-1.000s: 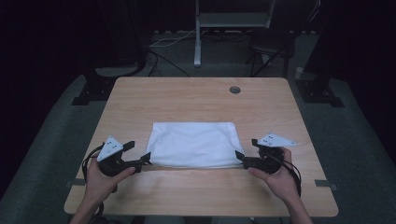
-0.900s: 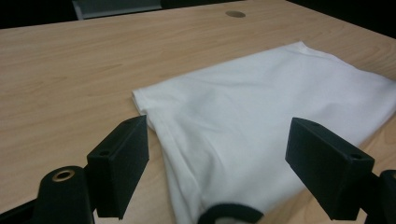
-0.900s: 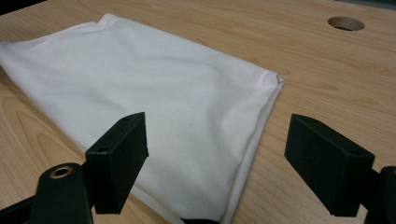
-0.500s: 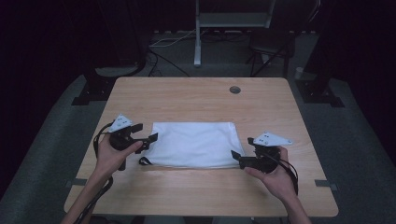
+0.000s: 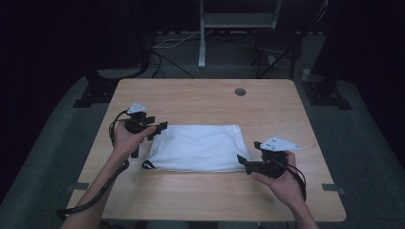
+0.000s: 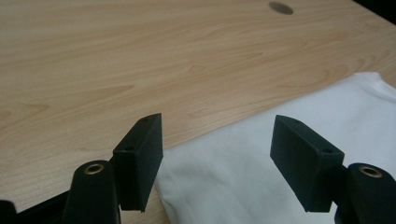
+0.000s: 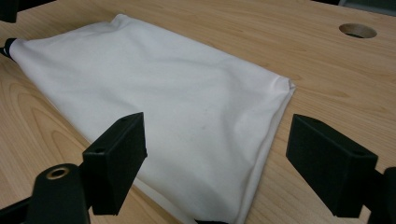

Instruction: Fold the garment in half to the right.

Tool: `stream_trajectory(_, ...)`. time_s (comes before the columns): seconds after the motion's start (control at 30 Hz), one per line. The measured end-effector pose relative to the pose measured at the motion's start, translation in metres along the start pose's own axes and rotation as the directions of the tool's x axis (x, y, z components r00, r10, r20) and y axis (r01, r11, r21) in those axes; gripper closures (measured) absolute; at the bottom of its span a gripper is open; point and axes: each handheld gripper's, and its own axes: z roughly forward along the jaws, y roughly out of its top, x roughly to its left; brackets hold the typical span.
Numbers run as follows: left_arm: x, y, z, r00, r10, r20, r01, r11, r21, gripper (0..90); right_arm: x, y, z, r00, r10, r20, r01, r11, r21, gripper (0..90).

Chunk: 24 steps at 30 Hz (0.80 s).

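The left gripper (image 5: 160, 128) sits at the far left corner of the white cloth (image 5: 198, 148). Its jaws have just been closing a bit, but they are apart, with the cloth's corner between them, not pinched. The cloth lies flat in the middle of the table (image 5: 200, 100). The right gripper (image 5: 241, 162) waits at the cloth's near right corner, jaws wide apart.

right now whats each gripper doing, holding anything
Left gripper: open over the far left corner of the white cloth, jaws just been closing, not yet pressing it.
Right gripper: open, holding nothing, at the cloth's near right corner.
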Motion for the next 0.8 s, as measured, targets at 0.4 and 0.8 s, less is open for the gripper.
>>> stream_trajectory(0.4,0.018,-0.003,0.019,0.9969,-0.079,0.001,0.079,0.9934,0.084,50.4,0.002,0.001,-0.001,0.9999,-0.012,-0.009,0.012,1.000,0.000,19.5)
stream_trajectory(0.8,0.025,-0.003,0.029,0.9969,-0.078,-0.012,0.079,0.9900,0.117,50.4,0.003,0.001,0.000,0.9997,-0.019,-0.014,0.019,1.000,0.005,19.5)
